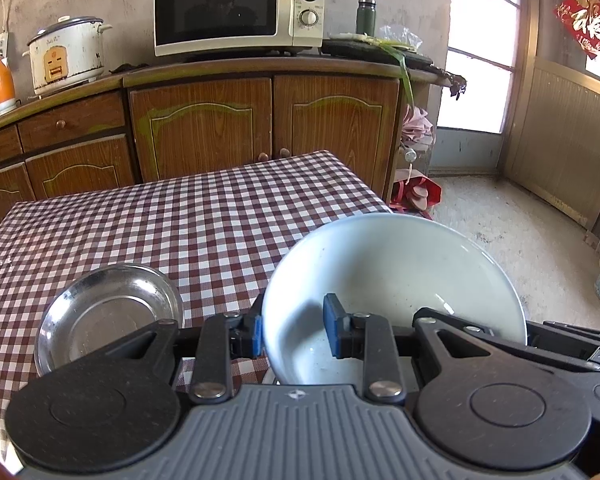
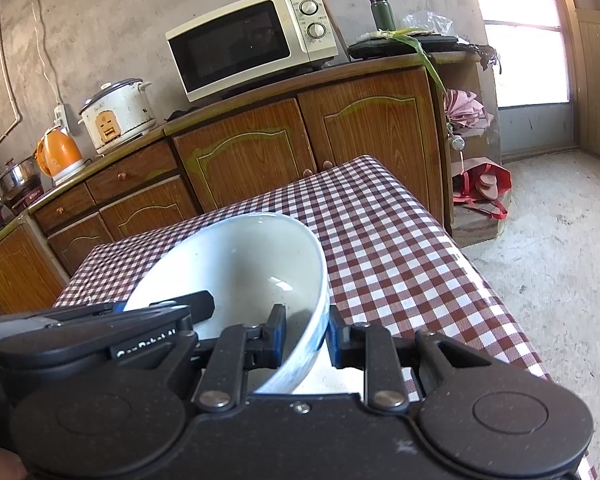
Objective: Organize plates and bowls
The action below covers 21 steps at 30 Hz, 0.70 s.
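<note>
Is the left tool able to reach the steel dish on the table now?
Probably not yet. The left tool is shut on the rim of the white bowl, so it is occupied. The steel dish lies close beside it, uncovered, with nothing between them.
</note>
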Tool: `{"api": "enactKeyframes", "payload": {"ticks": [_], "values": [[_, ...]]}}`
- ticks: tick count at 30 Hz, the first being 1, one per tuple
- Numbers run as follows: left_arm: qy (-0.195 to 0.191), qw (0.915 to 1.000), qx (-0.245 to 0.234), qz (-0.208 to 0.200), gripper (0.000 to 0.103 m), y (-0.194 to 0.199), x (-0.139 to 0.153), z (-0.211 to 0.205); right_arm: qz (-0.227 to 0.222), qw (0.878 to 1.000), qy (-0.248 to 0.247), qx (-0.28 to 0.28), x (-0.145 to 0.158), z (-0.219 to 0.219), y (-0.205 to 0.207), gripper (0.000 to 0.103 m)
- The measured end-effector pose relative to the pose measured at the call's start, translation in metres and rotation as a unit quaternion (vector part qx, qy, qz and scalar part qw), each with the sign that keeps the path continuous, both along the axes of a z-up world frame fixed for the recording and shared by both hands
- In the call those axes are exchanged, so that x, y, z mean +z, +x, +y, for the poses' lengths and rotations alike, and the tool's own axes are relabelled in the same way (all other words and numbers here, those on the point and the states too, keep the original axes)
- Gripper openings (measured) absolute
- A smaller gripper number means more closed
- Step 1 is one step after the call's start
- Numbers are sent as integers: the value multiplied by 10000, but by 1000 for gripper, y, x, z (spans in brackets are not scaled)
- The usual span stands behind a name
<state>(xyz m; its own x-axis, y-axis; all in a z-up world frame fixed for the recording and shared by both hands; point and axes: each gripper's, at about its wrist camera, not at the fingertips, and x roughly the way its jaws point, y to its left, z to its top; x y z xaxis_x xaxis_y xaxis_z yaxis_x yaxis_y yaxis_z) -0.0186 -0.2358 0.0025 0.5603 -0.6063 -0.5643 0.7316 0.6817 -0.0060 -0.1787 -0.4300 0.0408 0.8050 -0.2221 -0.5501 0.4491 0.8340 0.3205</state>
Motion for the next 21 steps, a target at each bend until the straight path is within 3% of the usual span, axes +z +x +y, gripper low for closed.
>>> {"api": "enactKeyframes", "payload": {"ticks": [21], "values": [[370,9986,-160,334,29,7,-39,-5,422,9989,220,10,-41,-1,4,28]]}}
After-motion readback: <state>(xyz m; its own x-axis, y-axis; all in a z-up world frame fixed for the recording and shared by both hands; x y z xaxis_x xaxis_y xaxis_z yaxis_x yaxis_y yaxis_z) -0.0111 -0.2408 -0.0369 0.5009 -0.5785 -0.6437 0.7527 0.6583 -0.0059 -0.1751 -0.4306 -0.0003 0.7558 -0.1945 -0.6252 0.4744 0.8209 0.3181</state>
